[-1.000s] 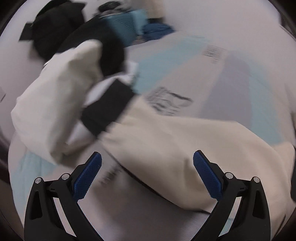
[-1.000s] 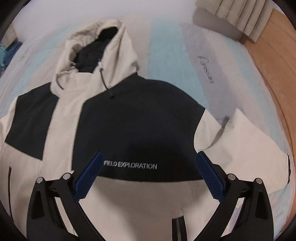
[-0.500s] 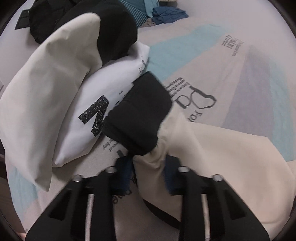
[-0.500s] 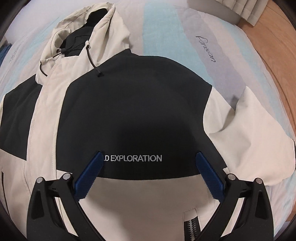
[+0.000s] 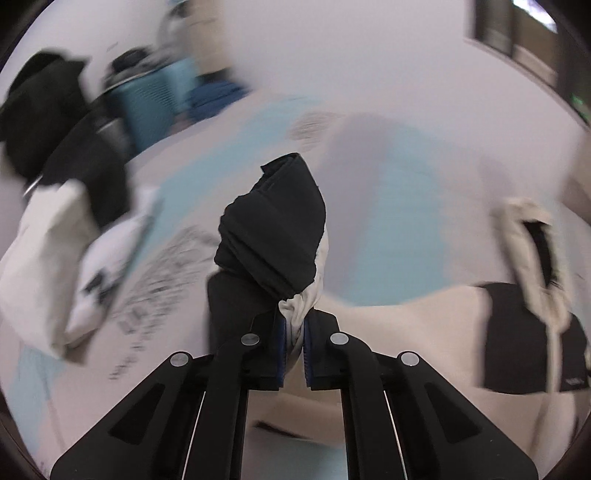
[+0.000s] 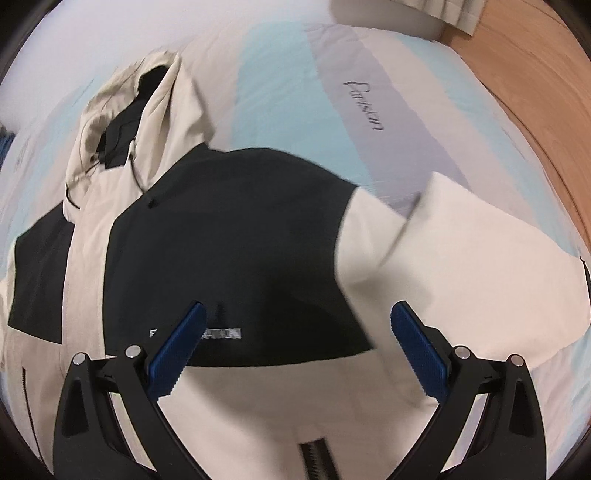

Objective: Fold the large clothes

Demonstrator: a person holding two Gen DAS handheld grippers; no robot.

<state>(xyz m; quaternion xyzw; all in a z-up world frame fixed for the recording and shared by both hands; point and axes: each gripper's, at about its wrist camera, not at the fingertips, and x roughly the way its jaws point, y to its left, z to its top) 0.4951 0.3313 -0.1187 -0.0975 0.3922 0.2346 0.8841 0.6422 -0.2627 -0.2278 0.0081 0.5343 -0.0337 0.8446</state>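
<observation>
A cream and black hooded jacket (image 6: 243, 236) lies front-up on a bed with a pastel striped sheet (image 6: 280, 88). Its hood (image 6: 147, 103) points away from me. My left gripper (image 5: 293, 332) is shut on the jacket's sleeve near the black cuff (image 5: 273, 229) and holds it lifted above the sheet. The jacket's body (image 5: 517, 332) and hood show at the right of the left wrist view. My right gripper (image 6: 295, 347) is open and empty, hovering over the jacket's chest near the grey lettering (image 6: 225, 333). The other sleeve (image 6: 461, 266) lies spread to the right.
A pile of other clothes (image 5: 74, 184), white, black and blue, lies at the left of the left wrist view. A wooden floor (image 6: 535, 74) runs along the bed's right side, with a curtain hem (image 6: 443, 11) at the top.
My left gripper closed on the sleeve near the cuff and has lifted it off the sheet, swinging toward the jacket's body. My right gripper shifted slightly over the chest and stayed open.
</observation>
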